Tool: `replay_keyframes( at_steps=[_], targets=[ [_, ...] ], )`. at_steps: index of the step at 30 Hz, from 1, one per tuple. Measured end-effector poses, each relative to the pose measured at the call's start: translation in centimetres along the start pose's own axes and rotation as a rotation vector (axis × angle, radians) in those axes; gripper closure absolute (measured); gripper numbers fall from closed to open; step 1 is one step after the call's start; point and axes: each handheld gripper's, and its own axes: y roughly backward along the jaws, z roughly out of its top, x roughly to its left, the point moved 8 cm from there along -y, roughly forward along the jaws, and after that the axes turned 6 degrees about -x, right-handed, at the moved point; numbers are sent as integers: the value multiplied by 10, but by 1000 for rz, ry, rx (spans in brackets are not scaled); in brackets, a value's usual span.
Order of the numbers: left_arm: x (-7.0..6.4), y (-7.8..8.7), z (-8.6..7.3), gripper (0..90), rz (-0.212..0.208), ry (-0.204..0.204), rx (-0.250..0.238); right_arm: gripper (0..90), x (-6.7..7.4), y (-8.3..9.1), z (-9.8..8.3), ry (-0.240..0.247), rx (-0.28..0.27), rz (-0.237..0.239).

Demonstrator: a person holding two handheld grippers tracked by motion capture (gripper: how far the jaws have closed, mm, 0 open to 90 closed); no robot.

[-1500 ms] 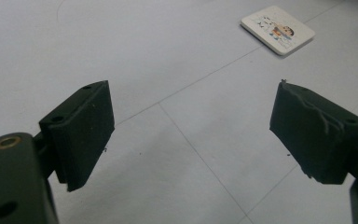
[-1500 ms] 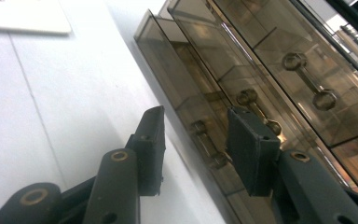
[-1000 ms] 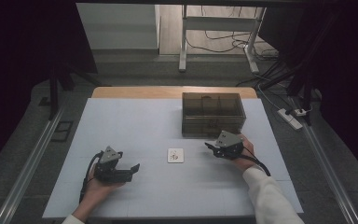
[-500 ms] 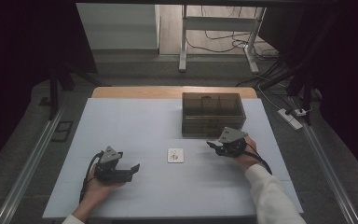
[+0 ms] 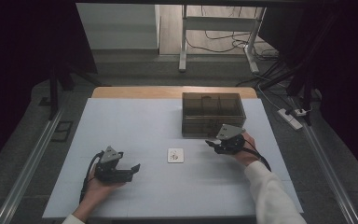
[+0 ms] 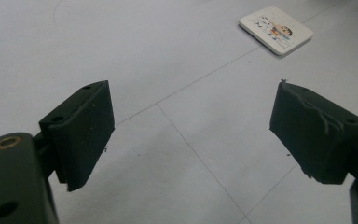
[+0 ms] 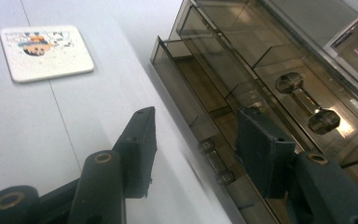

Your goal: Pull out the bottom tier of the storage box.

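Two grippers sit in your hands over the pale table (image 5: 135, 116): your left gripper (image 5: 129, 170) near the front, your right gripper (image 5: 211, 143) just before the smoky transparent plastic drawer box (image 5: 212, 112), a small white square cartoon tile (image 5: 175, 155) between them. Your left gripper view shows jaws wide apart and empty, tile (image 6: 276, 29) ahead. Your right gripper view shows jaws partly apart, just opening, empty, at the box's drawer front (image 7: 200, 112).

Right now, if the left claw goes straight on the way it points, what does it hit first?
Probably the picture tile. The left claw stands open with bare table ahead; the tile lies ahead, off to the right, so it might slip past.
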Motion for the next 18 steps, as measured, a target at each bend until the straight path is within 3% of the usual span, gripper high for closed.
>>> replay_keyframes(
  at_steps=[18],
  targets=[
    [1,0,0,139,0,1,3,449,-10,-8,-5,10,56,1]
  ],
)
